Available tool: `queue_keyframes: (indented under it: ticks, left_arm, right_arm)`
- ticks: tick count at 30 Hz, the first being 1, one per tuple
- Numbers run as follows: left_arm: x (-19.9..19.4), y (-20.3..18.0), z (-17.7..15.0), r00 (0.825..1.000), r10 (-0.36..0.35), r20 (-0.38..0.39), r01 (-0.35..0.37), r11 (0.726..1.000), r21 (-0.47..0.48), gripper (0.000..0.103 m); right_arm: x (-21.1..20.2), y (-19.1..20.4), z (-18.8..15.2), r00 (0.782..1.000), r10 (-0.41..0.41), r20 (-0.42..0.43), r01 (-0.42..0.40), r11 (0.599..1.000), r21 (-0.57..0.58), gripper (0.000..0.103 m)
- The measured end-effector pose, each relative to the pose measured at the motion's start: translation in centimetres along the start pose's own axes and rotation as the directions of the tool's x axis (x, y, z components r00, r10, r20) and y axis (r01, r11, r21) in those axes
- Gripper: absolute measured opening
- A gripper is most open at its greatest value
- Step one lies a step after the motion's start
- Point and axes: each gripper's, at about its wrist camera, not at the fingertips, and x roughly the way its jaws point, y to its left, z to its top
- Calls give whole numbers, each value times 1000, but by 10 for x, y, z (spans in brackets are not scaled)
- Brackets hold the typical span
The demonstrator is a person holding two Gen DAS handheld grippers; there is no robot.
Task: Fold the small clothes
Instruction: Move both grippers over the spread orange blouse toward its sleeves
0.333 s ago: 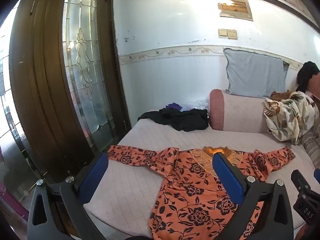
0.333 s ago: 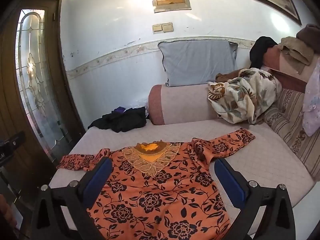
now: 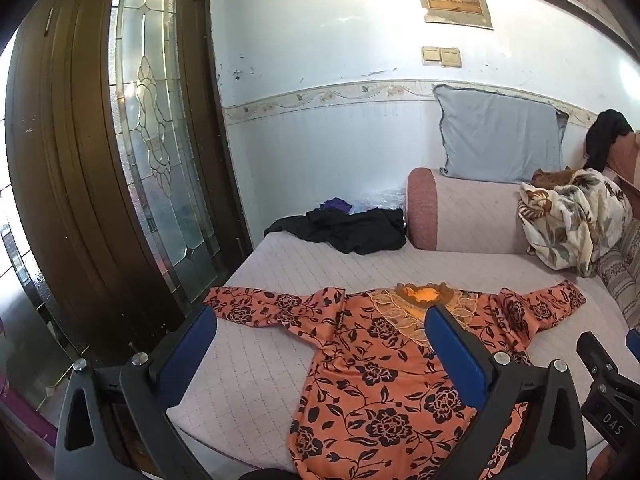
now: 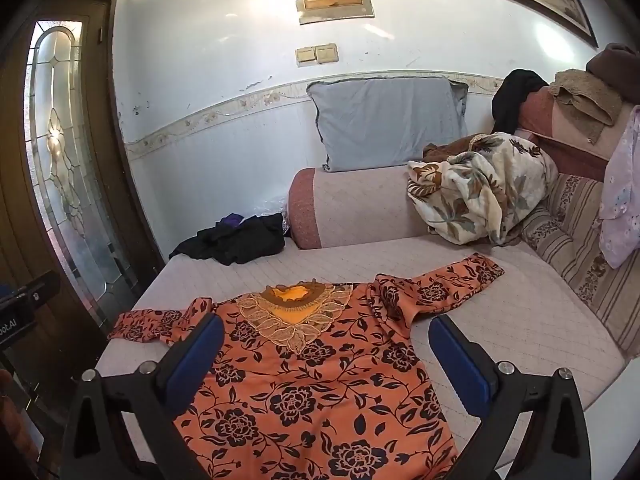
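Note:
An orange top with black flowers (image 3: 384,384) (image 4: 316,384) lies spread flat on the pale quilted sofa seat (image 3: 256,312) (image 4: 520,320), both sleeves stretched out sideways and its lace collar facing up. My left gripper (image 3: 320,344) hovers over the garment's left half, jaws wide apart, nothing between its blue pads (image 3: 456,356). My right gripper (image 4: 326,354) hangs above the chest of the top, also open and empty. The right gripper's body (image 3: 608,396) shows at the right edge of the left wrist view.
A black garment heap (image 3: 352,232) (image 4: 240,242) lies at the far end of the seat by the bolster (image 4: 352,208). A floral blanket (image 4: 476,192), a grey pillow (image 4: 388,124) and more clothes sit on the backrest. A wooden glass-paned door (image 3: 120,160) stands left.

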Motion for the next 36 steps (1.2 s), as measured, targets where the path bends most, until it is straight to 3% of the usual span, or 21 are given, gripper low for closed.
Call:
queue_keyframes:
  ticks: [9,36]
  left_arm:
    - [1,-4,4,999,-21,-29,21,1000,-5,103]
    - [20,-12,-4,997,-26,-77,27,1000,15,103]
  right_arm:
    - [9,-7,0,999,-44,-27,44,999,-4,103]
    - [27,4,-10,995,-44,-86,42,999,-28,103]
